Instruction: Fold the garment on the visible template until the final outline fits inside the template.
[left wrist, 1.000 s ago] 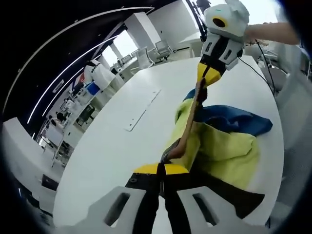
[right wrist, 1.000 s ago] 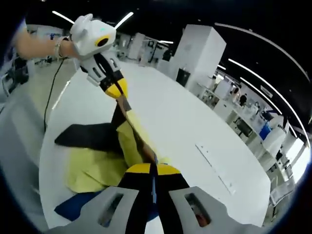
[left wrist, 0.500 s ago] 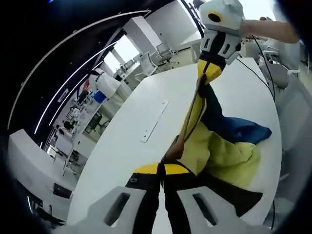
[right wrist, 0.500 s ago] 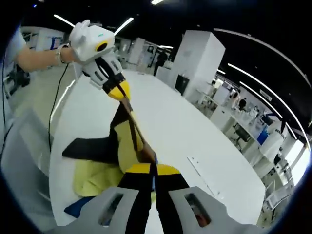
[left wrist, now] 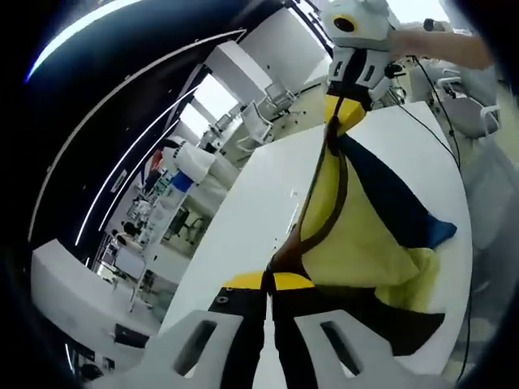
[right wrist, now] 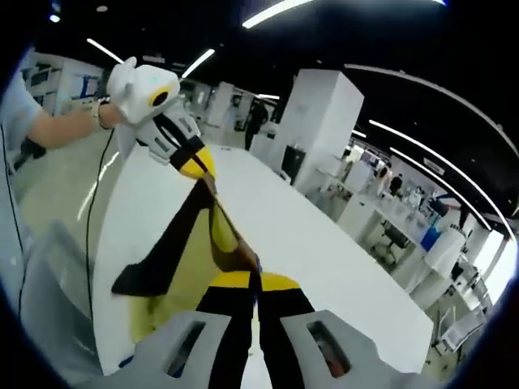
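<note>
Smooth white table (left wrist: 243,219) below; both hand-held grippers (left wrist: 270,279) (right wrist: 253,279) pinch soft yellow-blue-black garment (left wrist: 365,227).

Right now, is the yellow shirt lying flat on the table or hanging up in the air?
Hanging up. Both tongs, the left and the right, pinch the shirt and stretch its edge taut between them; only its lower part droops toward the white table.

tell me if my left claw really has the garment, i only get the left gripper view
Observer: Yes. In the right gripper view the left claw is shut on the garment at its edge, holding it up off the table.
Operator: anything dangling on that side
Observer: A black sleeve hangs below the left claw, its tip down near the table's edge.
</note>
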The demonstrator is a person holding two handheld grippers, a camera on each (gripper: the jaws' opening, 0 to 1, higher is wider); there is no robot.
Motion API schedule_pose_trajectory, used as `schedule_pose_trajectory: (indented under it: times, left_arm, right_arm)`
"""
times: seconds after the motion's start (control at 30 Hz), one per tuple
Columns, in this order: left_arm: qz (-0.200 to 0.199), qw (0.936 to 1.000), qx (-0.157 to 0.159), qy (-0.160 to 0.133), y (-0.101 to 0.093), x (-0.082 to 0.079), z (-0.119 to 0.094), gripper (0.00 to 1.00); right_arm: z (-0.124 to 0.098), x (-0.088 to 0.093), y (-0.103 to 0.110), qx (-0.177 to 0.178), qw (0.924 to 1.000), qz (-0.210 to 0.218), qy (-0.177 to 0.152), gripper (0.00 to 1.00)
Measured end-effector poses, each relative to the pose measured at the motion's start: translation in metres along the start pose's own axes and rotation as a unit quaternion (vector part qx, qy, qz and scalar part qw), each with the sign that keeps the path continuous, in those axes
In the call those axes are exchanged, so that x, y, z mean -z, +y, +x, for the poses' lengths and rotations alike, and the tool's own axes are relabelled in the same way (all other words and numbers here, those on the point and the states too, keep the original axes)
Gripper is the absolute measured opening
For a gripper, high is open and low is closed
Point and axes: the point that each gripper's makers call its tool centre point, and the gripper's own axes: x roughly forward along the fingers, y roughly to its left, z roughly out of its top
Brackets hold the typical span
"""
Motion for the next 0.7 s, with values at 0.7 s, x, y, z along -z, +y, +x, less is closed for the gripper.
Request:
schedule_pose_trajectory:
  times: [0.7]
  left_arm:
    - [0.074,0.9953,-0.059,-0.02,0.068,-0.064,-0.054,0.0]
  right_arm:
    - [-0.043,-0.082,-0.031,0.017,0.9984,-0.05,-0.017,0.01]
